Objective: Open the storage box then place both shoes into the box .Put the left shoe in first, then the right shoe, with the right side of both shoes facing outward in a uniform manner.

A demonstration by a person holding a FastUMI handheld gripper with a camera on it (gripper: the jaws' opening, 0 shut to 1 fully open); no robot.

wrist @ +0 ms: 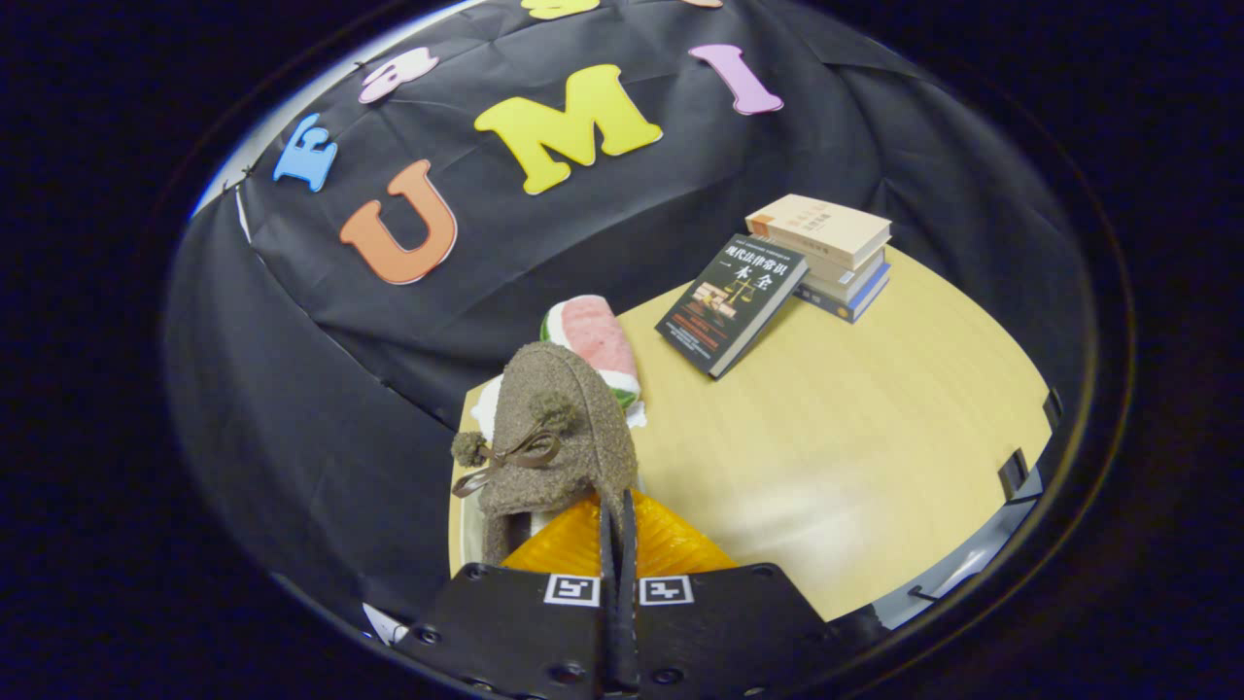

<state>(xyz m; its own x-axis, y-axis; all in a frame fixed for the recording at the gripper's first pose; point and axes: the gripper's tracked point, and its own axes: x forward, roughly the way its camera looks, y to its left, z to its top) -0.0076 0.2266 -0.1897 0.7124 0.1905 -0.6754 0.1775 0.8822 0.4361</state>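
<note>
**Gripper with brown shoe, above table**

Gripper [616,544]: fingers pressed close together, clamping the rear edge of the shoe [554,428]. Shoe: fuzzy, pom-pom bow, just ahead of the jaws. Watermelon plush [595,338]: beyond the shoe. Books [777,282]: well beyond, right, on the table [855,437].

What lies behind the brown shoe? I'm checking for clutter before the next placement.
Behind the brown shoe, held in the shut gripper, a watermelon-slice plush lies against the booth wall. Its near end is covered by the shoe. Books sit apart on the table.
</note>
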